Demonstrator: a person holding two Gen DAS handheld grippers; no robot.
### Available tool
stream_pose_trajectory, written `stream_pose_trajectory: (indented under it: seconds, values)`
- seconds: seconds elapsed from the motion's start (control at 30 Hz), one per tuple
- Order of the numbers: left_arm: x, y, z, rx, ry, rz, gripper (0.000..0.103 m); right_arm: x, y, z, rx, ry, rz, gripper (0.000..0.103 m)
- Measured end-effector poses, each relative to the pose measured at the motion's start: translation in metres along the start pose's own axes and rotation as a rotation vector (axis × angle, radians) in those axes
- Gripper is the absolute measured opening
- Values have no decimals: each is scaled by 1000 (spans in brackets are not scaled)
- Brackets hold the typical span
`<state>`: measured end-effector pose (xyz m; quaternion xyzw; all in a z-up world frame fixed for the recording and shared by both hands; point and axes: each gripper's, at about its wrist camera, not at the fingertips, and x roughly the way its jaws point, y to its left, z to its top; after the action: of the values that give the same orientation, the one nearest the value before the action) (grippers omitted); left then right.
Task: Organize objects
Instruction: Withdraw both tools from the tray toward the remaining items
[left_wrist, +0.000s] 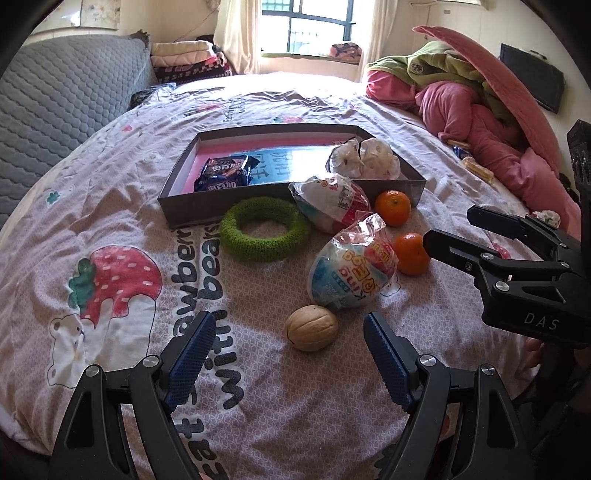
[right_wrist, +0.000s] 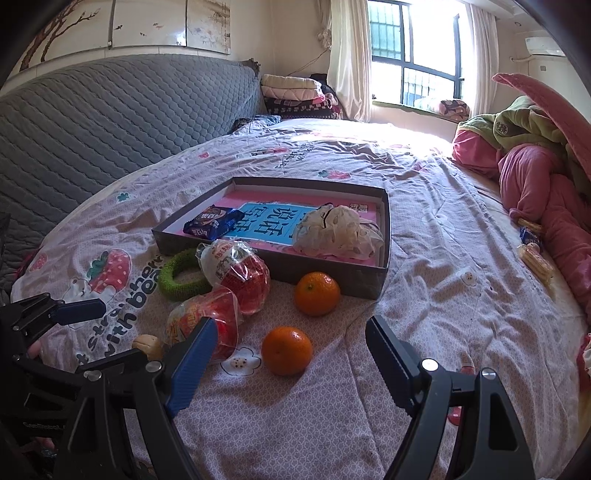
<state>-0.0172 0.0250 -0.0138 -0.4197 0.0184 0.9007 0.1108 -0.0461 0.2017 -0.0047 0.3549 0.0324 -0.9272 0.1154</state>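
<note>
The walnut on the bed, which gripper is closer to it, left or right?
Left. The left gripper is open with the walnut right between its fingertips, not squeezed. The right gripper is open farther over, lined up with an orange instead.

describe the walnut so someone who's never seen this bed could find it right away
Start at the shallow grey box on the bed, then come toward the camera past the green ring and the wrapped toy eggs. The walnut lies alone, nearest the left gripper: tan, ridged, unwrapped, duller than the oranges.
</note>
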Motion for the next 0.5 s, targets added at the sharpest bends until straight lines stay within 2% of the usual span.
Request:
stream_pose_trajectory:
  seconds: [0.27, 0.5]
  values:
    - [10, -3, -6, 20, 47, -9, 83, 11, 1, -7, -8, 52, -5, 82]
    - [15, -1, -7, 17, 50, 0, 83, 19, 0, -11, -10, 85, -14, 82]
